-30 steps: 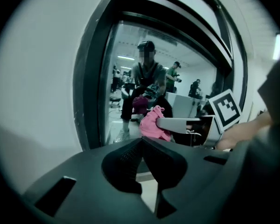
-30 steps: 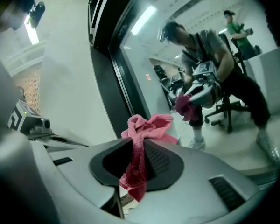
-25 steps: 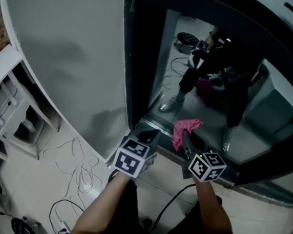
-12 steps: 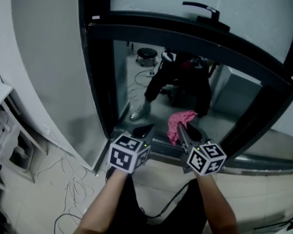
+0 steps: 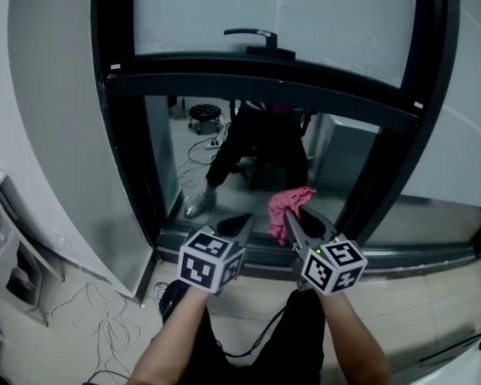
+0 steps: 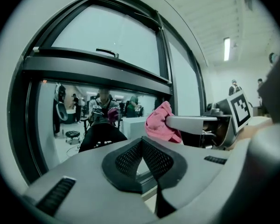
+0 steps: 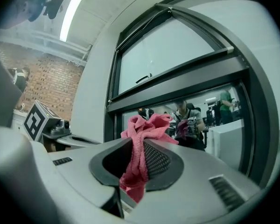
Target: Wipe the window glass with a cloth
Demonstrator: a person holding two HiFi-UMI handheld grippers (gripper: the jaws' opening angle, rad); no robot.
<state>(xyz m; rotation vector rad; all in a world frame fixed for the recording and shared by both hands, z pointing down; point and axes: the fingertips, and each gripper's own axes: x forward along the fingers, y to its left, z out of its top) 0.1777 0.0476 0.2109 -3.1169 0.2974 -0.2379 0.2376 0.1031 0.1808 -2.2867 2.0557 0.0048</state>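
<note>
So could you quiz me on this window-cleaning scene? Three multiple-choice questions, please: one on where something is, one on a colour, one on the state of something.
1. Where is the black window handle?
A. On the floor
B. Just above the crossbar, at the foot of the upper pane
C. On the white wall at the left

2. What colour is the cloth?
A. Blue
B. Pink
C. White

3. How do the jaws of the left hand-held gripper stand?
A. Wide apart
B. Shut on the cloth
C. Shut on nothing

Answers:
1 B: the head view shows the handle right over the crossbar.
2 B: the cloth is pink in every view.
3 C: its pads meet with nothing between them, and it is the right hand-held gripper that clamps the cloth.
</note>
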